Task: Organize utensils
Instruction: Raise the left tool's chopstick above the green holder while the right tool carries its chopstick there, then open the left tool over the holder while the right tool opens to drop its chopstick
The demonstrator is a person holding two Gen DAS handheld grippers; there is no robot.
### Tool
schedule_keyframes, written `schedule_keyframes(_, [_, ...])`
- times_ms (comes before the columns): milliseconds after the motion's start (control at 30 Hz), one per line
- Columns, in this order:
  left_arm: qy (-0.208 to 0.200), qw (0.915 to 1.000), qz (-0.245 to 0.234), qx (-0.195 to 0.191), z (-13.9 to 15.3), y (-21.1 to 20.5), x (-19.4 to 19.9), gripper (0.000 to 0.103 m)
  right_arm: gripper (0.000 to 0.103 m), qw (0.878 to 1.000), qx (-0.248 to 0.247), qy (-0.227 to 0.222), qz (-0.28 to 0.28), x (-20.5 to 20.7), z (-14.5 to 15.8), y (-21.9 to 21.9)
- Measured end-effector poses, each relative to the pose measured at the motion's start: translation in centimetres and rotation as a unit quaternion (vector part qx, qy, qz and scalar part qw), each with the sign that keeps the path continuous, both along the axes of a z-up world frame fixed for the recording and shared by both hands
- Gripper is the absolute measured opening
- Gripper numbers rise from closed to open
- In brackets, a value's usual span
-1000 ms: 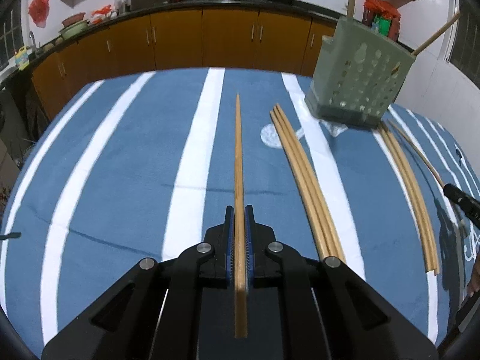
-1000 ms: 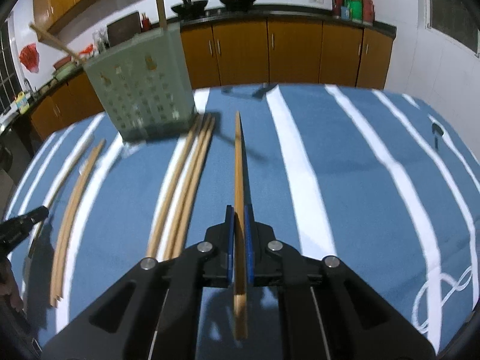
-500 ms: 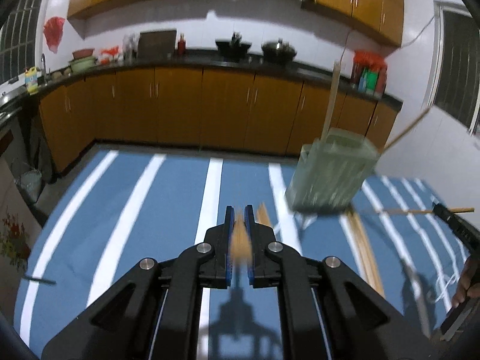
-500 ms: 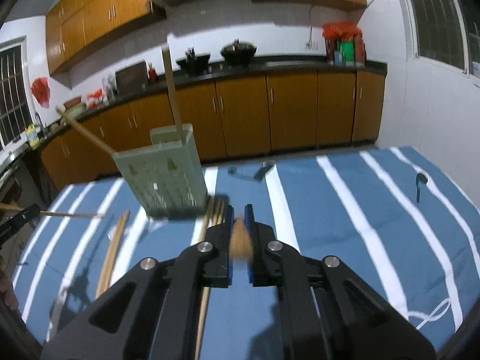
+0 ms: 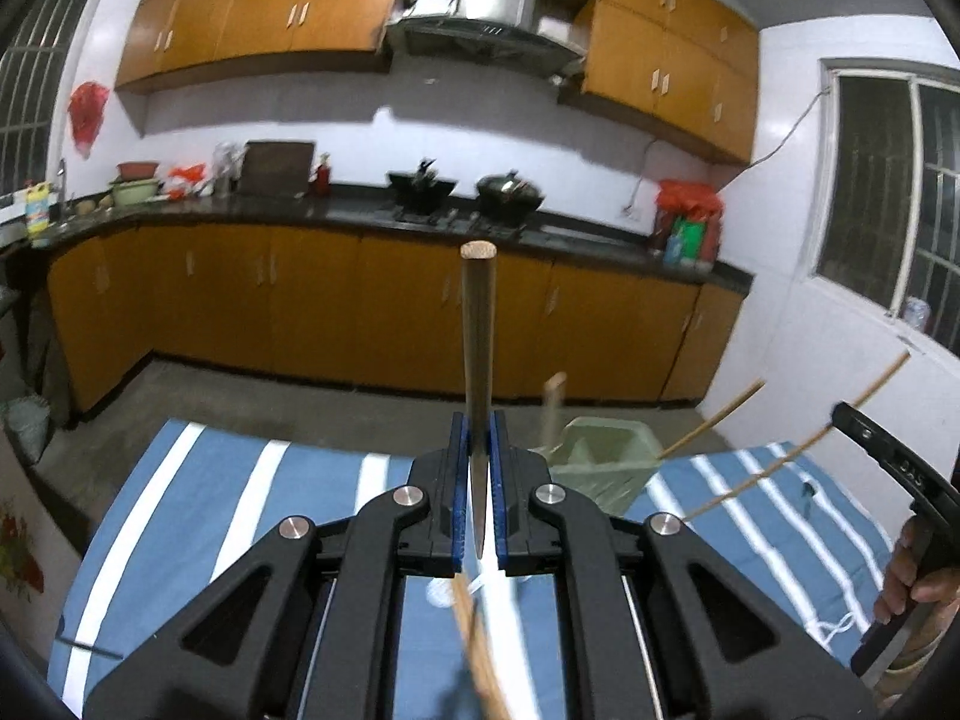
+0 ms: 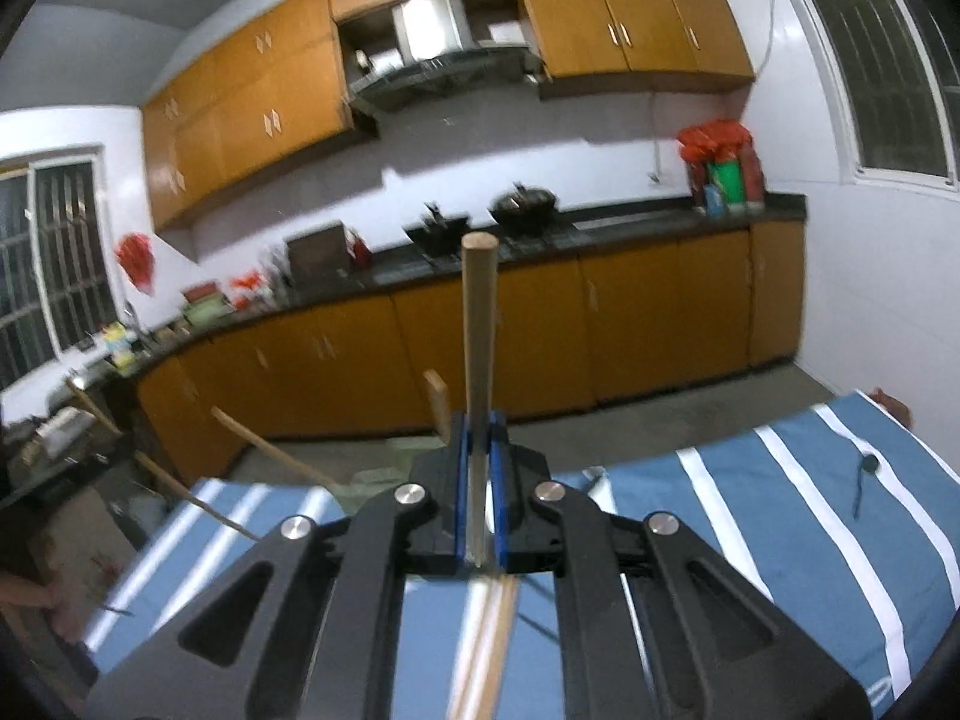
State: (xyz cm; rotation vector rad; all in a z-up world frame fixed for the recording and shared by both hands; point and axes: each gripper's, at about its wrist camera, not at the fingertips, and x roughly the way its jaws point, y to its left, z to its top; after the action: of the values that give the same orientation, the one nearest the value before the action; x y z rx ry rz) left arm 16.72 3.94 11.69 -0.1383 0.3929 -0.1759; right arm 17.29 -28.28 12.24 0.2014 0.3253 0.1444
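Observation:
My left gripper [image 5: 478, 438] is shut on a wooden chopstick [image 5: 478, 330] that points forward and up, lifted above the table. The pale green perforated holder [image 5: 600, 465] stands just right of it with chopsticks [image 5: 714, 420] sticking out. My right gripper [image 6: 478, 438] is shut on another wooden chopstick [image 6: 478, 330], also raised. The holder [image 6: 384, 474] is mostly hidden behind its left finger, with a chopstick [image 6: 270, 450] poking out. The right gripper also shows at the right edge of the left wrist view [image 5: 888, 462], holding its chopstick [image 5: 780, 462].
Loose chopsticks lie on the blue-and-white striped tablecloth [image 5: 198, 516] below each gripper [image 5: 474, 642] [image 6: 486, 642]. A small dark utensil [image 6: 864, 474] lies at the cloth's right. Orange kitchen cabinets [image 5: 300, 312] and a dark counter with woks stand behind.
Both grippers lifted their chopsticks off the table and tilted upward, so the views now face the cabinets. The holder now sits low, close to the fingers.

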Motion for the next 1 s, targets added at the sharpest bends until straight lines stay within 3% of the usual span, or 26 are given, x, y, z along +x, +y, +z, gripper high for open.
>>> schedule_keyframes(167, [-0.032,0.9989,-0.031,-0.012,2.3,-2.1,0.0,0.007,0.008,0.999,0.008,-0.036,0.027,-0.3,2.9,1.4])
schedule_keyframes(467, [-0.088,0.9957,-0.009,-0.028,3.7,-4.4,2.1,0.007,0.008,0.998,-0.01,-0.053,0.017,2.8,3.6,3.3])
schedule_keyframes(867, [-0.004,0.9996,-0.022,-0.017,-1.1,-6.2,6.3,0.008,0.01,0.999,-0.039,0.008,0.023,7.5,-0.1,4.9])
schedule_keyframes(1000, [-0.003,0.9994,-0.024,-0.024,-1.0,-5.9,6.1,0.01,0.02,0.999,-0.033,0.006,0.024,7.2,-0.1,5.0])
